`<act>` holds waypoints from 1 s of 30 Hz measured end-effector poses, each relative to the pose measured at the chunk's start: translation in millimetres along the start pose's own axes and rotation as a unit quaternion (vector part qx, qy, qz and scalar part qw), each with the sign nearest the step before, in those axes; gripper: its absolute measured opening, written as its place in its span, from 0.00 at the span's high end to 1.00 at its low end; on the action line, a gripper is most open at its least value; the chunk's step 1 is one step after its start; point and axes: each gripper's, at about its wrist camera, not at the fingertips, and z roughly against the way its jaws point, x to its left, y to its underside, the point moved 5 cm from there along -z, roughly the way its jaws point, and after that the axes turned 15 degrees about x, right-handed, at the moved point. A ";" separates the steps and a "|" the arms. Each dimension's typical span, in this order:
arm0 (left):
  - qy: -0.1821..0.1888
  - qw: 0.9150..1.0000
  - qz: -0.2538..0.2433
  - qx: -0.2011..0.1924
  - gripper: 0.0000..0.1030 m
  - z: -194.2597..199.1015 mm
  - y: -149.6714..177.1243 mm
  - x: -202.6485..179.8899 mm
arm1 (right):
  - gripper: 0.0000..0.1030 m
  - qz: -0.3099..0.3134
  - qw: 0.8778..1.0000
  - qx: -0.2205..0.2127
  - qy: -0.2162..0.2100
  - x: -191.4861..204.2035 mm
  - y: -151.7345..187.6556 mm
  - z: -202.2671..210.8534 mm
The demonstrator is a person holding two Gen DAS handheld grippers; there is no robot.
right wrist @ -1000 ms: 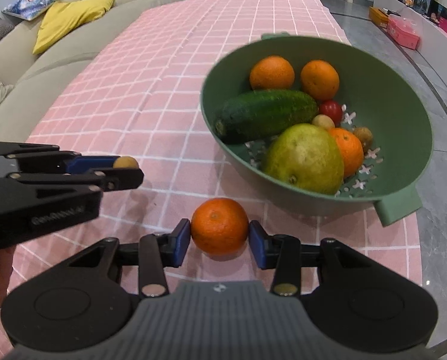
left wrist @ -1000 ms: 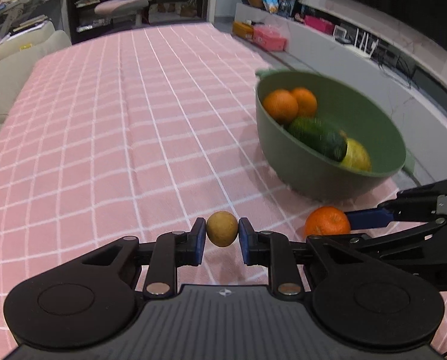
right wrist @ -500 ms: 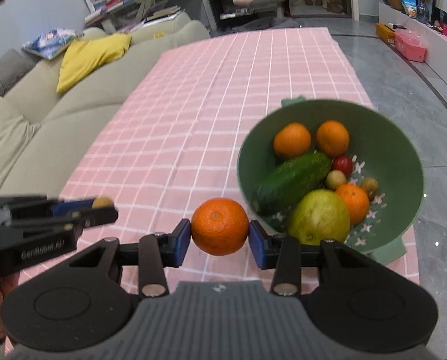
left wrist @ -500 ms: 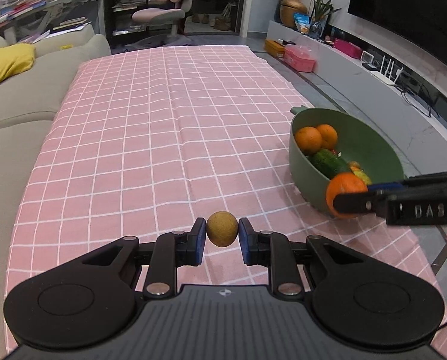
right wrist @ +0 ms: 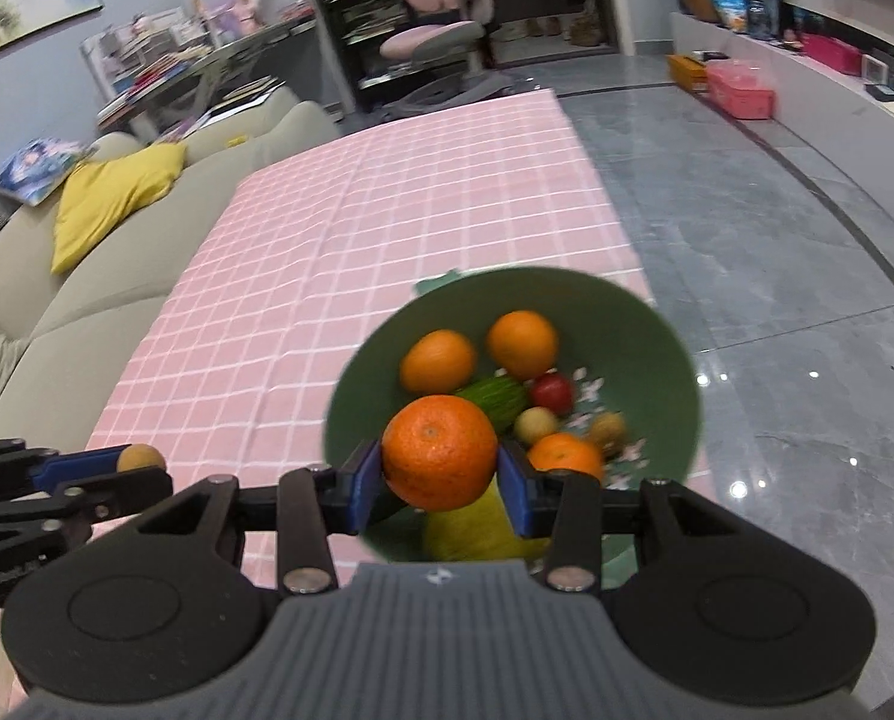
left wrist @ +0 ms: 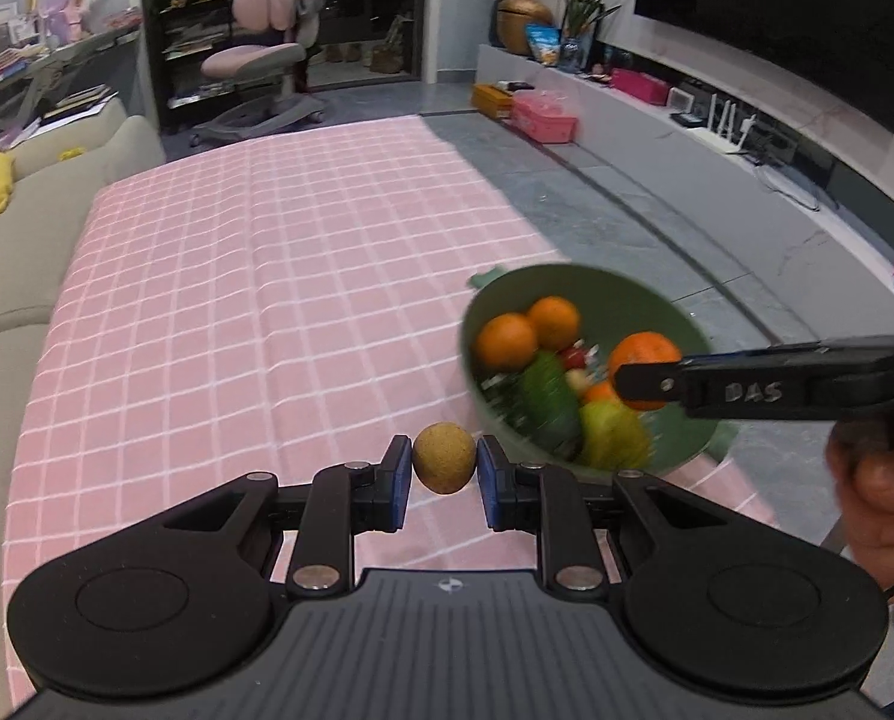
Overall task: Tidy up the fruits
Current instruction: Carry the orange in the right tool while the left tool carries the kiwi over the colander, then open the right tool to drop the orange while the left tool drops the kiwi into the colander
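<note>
1. Your left gripper (left wrist: 444, 467) is clamped on a small round brownish-yellow fruit (left wrist: 444, 465), both blue pads pressed against its sides, held up in the air above the pink checked tablecloth (left wrist: 255, 312).
2. Your right gripper (right wrist: 439, 453) is clamped on a mandarin (right wrist: 439, 451), one blue pad against each side of it, and it is likewise off the table.
3. From the right wrist camera, the mandarin hangs over the near part of the green colander bowl (right wrist: 657, 360), above the fruit lying inside.
4. From the left wrist camera, your right gripper reaches in from the right edge, its mandarin over the bowl's interior; your left gripper sits just to the left of the bowl's near rim, over cloth.
5. Inside the bowl you have two oranges (right wrist: 438, 360) at the far side, a green cucumber (right wrist: 495, 399), a red tomato (right wrist: 552, 393), a small pale round fruit (right wrist: 536, 425), a small brown one (right wrist: 606, 429), another orange (right wrist: 564, 456) and a yellow-green pear (right wrist: 471, 531) nearest you, partly hidden behind the gripper.
6. The bowl stands near the right-hand corner of the cloth, beside the grey tiled floor (right wrist: 777, 300).
7. A beige sofa (right wrist: 87, 276) with a yellow cushion (right wrist: 111, 198) runs along the table's left side.
</note>
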 end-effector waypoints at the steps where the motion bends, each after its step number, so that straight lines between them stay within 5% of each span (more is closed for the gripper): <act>1: 0.000 1.000 -0.004 -0.001 0.75 -0.2 -3.4 -4.1 | 0.62 -0.002 1.000 -0.002 0.003 -3.3 -1.6 0.9; 27: 0.018 0.994 -0.091 0.056 0.75 -85.8 -51.6 -90.0 | 0.62 -0.039 0.999 0.013 0.030 -62.4 -30.2 -19.5; 30: -0.006 0.993 -0.094 0.072 0.62 -97.6 -50.2 -91.3 | 0.61 -0.037 0.998 0.033 0.029 -64.2 -28.3 -33.1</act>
